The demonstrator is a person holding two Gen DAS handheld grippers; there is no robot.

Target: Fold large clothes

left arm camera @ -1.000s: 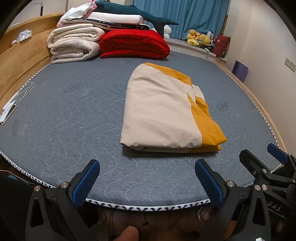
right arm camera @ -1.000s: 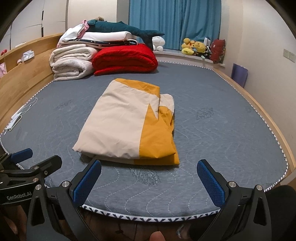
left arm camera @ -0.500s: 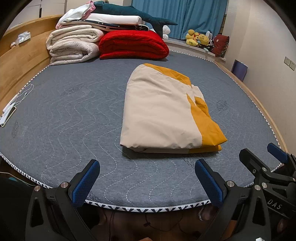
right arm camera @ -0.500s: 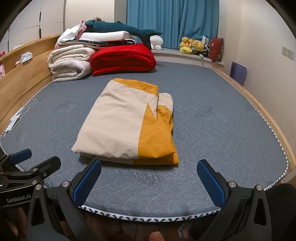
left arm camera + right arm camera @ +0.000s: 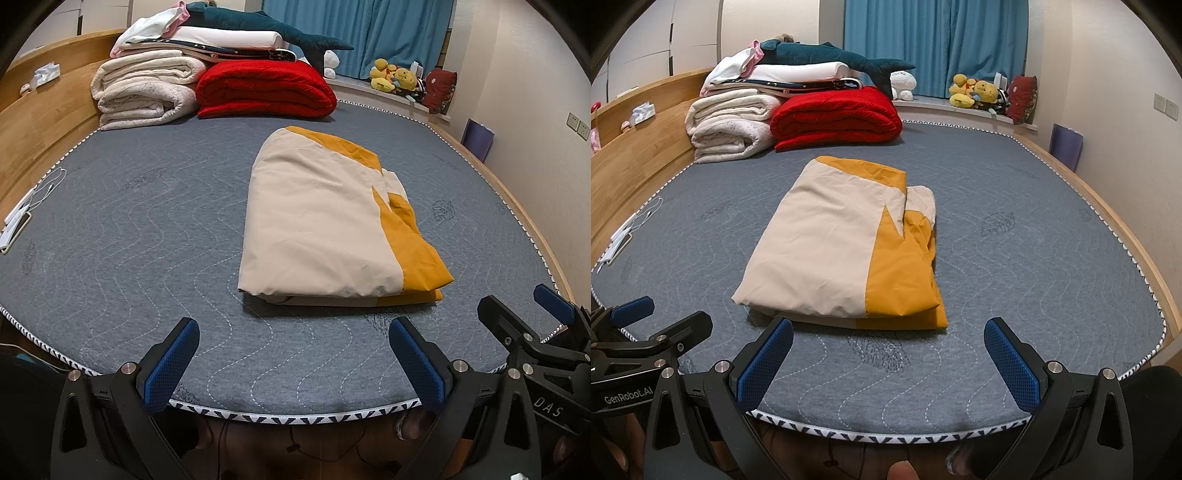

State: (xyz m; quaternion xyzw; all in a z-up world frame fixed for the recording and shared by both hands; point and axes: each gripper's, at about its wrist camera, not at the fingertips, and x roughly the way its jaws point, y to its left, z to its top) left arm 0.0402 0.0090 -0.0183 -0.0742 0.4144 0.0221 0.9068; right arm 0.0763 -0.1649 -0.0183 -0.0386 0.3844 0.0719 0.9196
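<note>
folded garment (image 5: pixel 325 225): smooth matt woven cloth, cream and mustard panels, faint creases. mattress (image 5: pixel 147 221): grey quilted fabric, matt, wavy white stitching, woven patterned edge tape. left gripper (image 5: pixel 293 365): matt black plastic, blue rough-textured pads (image 5: pixel 170 363), shiny metal screws. right gripper (image 5: pixel 888 365): same finish. red blanket (image 5: pixel 834 118): plush, nubby. cream blankets (image 5: pixel 727 127): fleecy, soft. bed frame (image 5: pixel 40 122): smooth light wood. curtain (image 5: pixel 934 44): blue matt cloth.

Blue curtains (image 5: pixel 938 44), wooden headboard (image 5: pixel 44 110), grey mattress (image 5: pixel 147 221)
</note>
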